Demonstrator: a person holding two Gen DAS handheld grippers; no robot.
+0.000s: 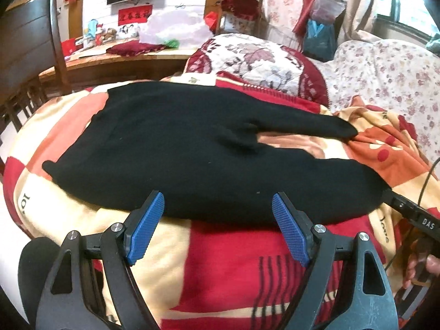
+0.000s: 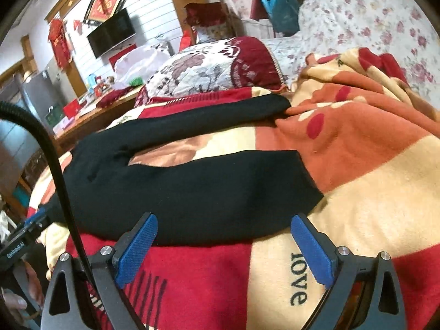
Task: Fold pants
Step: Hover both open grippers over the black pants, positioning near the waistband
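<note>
Pants (image 1: 192,148) lie spread just ahead of both gaping tools (image 1: 217,228) (image 2: 224,247).

black pants (image 1: 192,148) flat on blanket (image 1: 225,269), left gripper (image 1: 218,220) fingers (image 1: 145,231) spread.

The pants (image 1: 170,148) lie spread flat on the blanket (image 1: 225,269), a pillow (image 1: 255,60) behind them.

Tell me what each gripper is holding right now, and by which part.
Nothing is held. The left gripper and the right gripper both stand open at the near edge of the black pants, which lie flat on the blanket.
</note>
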